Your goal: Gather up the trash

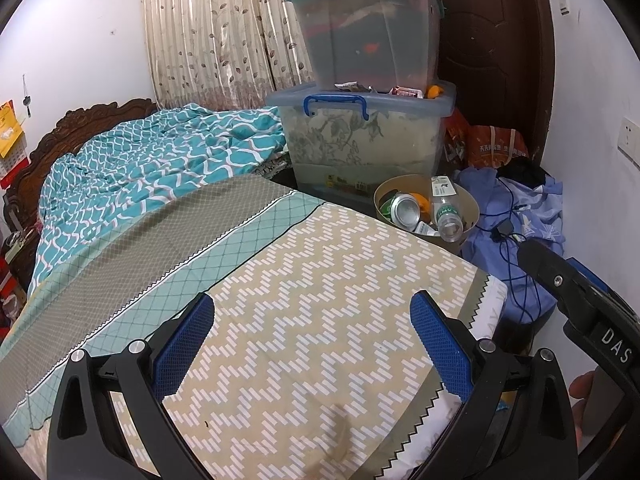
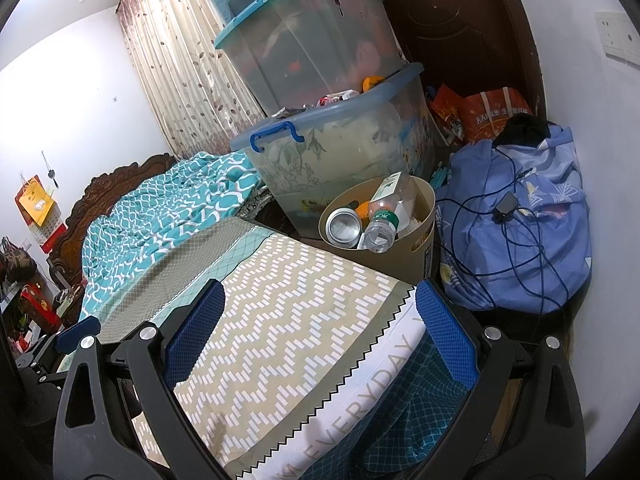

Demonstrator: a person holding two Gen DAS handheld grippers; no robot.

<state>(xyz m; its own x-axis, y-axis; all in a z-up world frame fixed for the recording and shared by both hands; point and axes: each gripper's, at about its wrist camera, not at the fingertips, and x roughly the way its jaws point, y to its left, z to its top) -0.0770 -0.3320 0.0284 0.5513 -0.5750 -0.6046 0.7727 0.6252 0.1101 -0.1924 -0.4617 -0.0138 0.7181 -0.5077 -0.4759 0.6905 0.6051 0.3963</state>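
One tan bin [image 2: 416, 256] stands past the bed's corner, and in it show one can [image 2: 343, 227], one clear plastic bottle [image 2: 382, 224] with a green label, and one orange scrap [image 2: 361, 209]; what lies deeper cannot be counted. Three plastic storage boxes [image 2: 340, 168] are stacked beside it, the lowest with one blue handle [image 2: 276, 133]. One bed [image 1: 312, 320], one blue bundle [image 2: 520, 220] draped with one dark cable [image 2: 520, 248], and two tools [image 1: 312, 336], both gaping and empty.
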